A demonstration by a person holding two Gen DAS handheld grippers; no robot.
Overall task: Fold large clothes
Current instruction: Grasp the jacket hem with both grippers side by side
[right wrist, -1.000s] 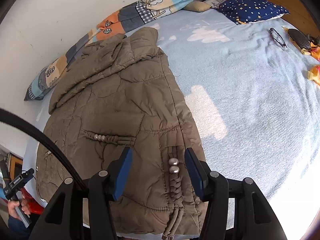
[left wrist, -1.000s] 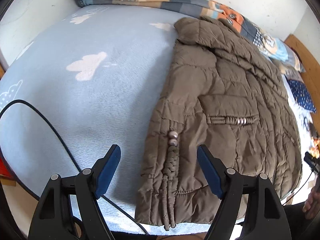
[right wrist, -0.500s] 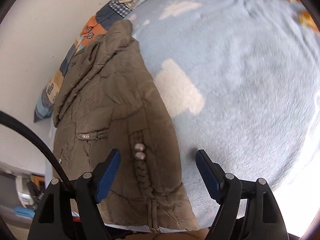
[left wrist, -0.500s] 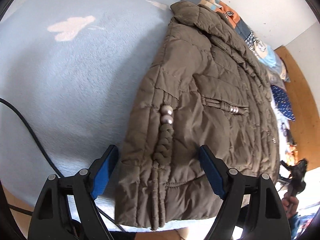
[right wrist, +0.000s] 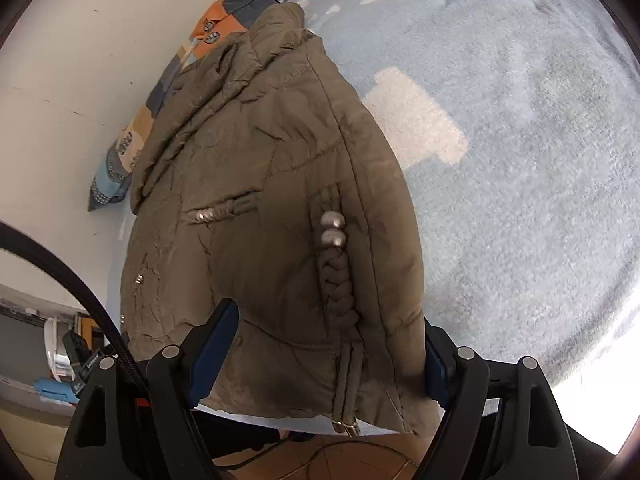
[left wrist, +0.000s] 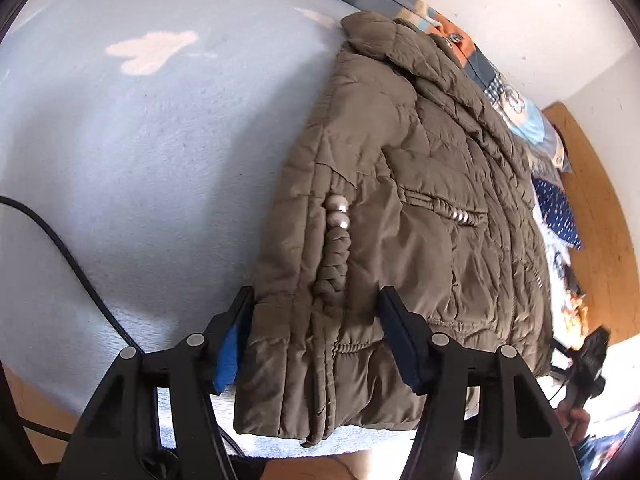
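Note:
A brown quilted jacket [left wrist: 420, 208] lies flat on a light blue bed blanket [left wrist: 140, 152], hem toward me, collar at the far side. It also shows in the right wrist view [right wrist: 256, 216]. My left gripper [left wrist: 316, 344] is open, its jaws straddling the jacket's left hem corner by the braided cord with two silver beads [left wrist: 336, 216]. My right gripper [right wrist: 320, 356] is open, its jaws straddling the right hem corner, with the other braided cord [right wrist: 336, 276] between them.
A patchwork quilt [left wrist: 460, 40] lies along the white wall behind the jacket. A dark starred pillow [left wrist: 556, 212] and wooden bed frame [left wrist: 592, 208] are at the right. A black cable [left wrist: 64, 256] crosses the blanket on the left. Floor shows below the bed edge [right wrist: 320, 460].
Both grippers have moved forward and down onto the jacket's hem; the hem corners now sit between the open jaws, which stand narrower than before.

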